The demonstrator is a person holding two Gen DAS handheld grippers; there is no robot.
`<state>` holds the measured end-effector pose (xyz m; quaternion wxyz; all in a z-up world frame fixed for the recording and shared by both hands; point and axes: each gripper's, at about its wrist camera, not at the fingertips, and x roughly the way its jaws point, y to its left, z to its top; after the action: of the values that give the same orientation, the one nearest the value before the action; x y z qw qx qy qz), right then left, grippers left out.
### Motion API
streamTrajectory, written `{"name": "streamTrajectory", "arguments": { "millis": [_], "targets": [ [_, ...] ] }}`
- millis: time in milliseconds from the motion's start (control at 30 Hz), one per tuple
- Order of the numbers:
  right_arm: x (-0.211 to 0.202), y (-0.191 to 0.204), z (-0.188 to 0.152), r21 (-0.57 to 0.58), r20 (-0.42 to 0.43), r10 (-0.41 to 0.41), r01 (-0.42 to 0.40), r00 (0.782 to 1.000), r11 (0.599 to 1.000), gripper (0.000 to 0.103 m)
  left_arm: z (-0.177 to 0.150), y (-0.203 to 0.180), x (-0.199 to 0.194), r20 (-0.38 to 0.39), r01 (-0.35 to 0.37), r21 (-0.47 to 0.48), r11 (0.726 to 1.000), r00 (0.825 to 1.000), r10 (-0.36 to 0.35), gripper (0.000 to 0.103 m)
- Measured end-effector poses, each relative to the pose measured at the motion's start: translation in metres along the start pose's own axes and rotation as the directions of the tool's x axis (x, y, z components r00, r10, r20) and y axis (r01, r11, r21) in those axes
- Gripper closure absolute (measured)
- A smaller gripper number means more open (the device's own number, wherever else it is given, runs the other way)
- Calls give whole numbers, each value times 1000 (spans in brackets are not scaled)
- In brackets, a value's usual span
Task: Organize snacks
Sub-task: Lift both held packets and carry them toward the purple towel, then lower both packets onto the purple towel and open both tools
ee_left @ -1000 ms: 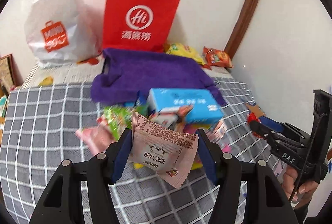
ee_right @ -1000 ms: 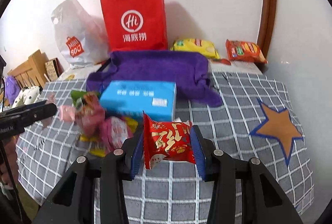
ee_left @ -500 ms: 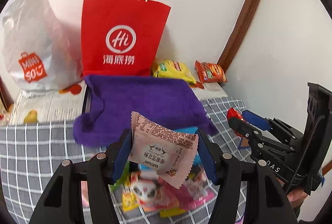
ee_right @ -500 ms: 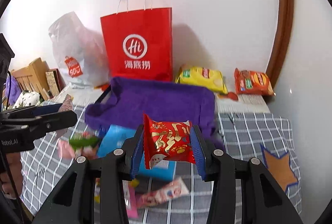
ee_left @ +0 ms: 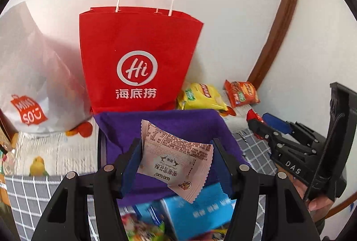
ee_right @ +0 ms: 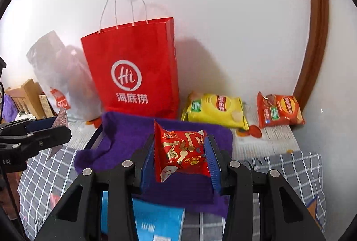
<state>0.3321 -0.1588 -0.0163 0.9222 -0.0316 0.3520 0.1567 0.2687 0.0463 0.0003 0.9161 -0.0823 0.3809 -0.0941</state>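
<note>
Two packets in transit: my left gripper [ee_left: 176, 159] clamps pale pink printed sachet [ee_left: 176, 160]; my right gripper [ee_right: 181, 156] clamps red foil snack packet [ee_right: 181, 151]. Both above purple felt bin [ee_right: 131, 136]. Neither deposited; blue carton [ee_left: 198, 214], loose snacks remain.

1. Bright, even indoor light fills both views; the white wall [ee_right: 234, 17] shows no glare.
2. The red paper bag with white handles [ee_right: 133, 67] casts a soft shadow rightward on the wall.
3. Fisheye bends the brown wooden trim [ee_left: 279, 24]; corners go black.
4. Colourful packets [ee_left: 145, 227] below the fingers are blurred.
</note>
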Motion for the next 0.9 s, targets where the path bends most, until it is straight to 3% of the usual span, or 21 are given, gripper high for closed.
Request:
{"name": "streamTrajectory", "arguments": {
  "millis": [367, 533, 900],
  "targets": [
    [58, -5, 22, 10, -16, 27, -27, 1000, 1000, 60, 37, 37, 58, -37, -6, -41, 999, 999, 4, 44],
    [103, -15, 9, 23, -135, 3, 1, 991, 1000, 60, 38, 46, 94, -71, -15, -29, 999, 997, 13, 44],
    [147, -29, -14, -5, -252, -26, 26, 967, 1000, 60, 21, 67, 151, -193, -22, -66, 998, 981, 9, 44]
  ]
}}
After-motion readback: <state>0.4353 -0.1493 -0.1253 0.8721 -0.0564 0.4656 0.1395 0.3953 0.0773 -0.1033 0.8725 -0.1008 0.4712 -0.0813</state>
